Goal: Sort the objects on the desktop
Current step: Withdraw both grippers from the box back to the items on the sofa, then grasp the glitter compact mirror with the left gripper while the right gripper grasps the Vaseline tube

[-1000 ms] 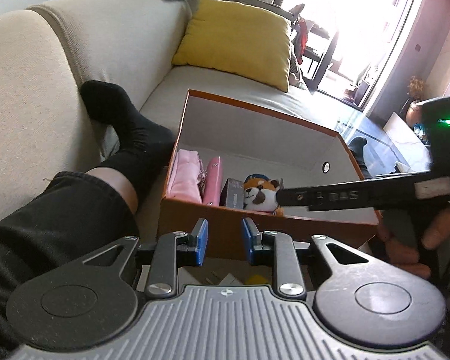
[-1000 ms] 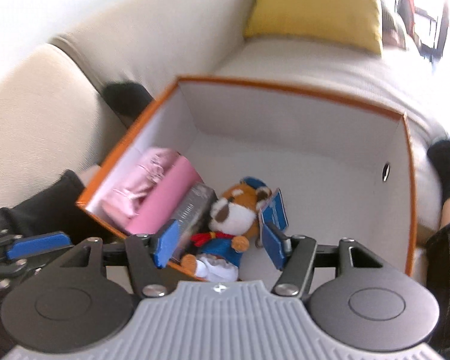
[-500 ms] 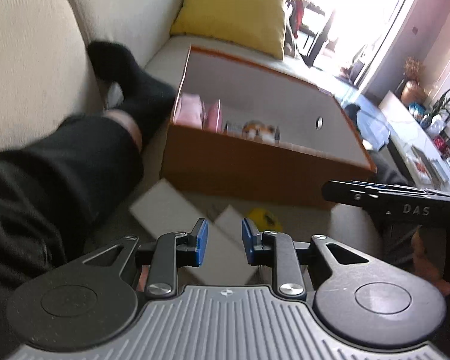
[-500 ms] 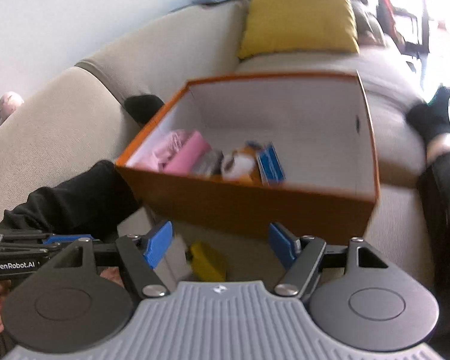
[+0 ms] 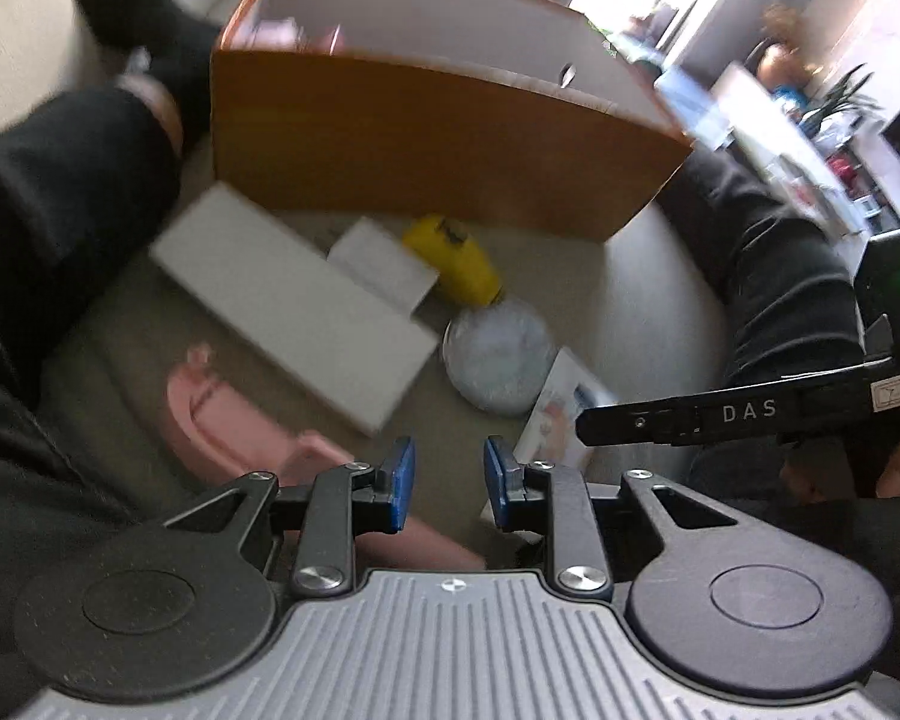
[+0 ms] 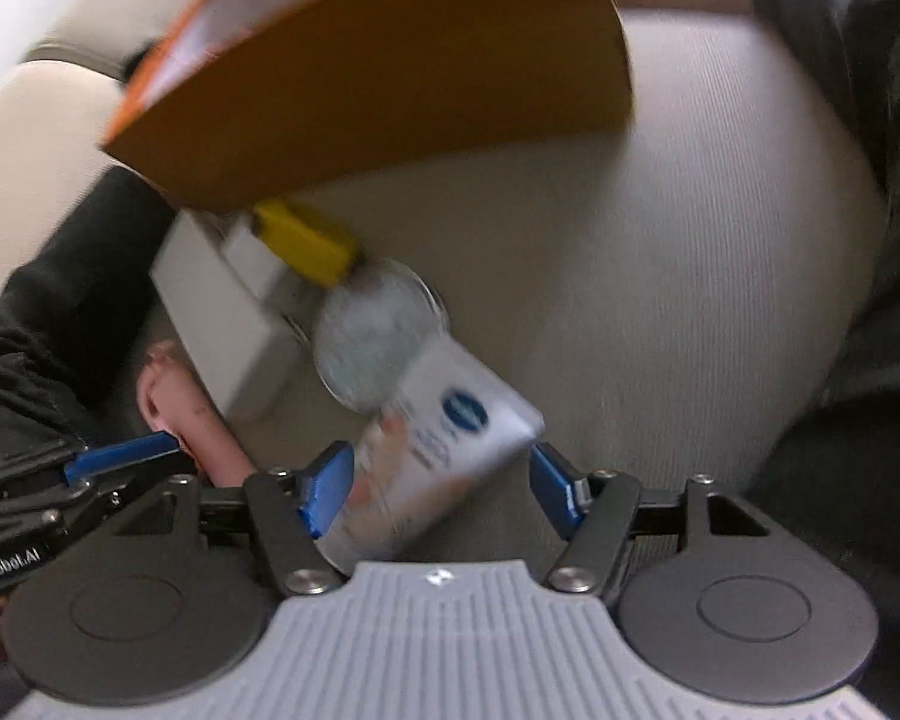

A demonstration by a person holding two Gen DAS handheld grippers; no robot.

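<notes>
Both views blurred. Left gripper (image 5: 444, 483) empty, fingers parted by a narrow gap, over sofa cushion (image 5: 630, 294). Right gripper (image 6: 441, 489) spread wide, straddling a white packet (image 6: 444, 450) with blue round logo; left pad touching or just beside it, right pad apart, no grip.

Orange box (image 5: 426, 138) at far side. In front of it: long white box (image 5: 288, 306), small white box (image 5: 384, 264), yellow item (image 5: 456, 261), round clear pouch (image 5: 498, 354), pink case (image 5: 240, 426) nearest left.

Left view only: pink things inside orange box, right gripper side-on at right edge. Right view only: packet's logo, packet between the pads.
</notes>
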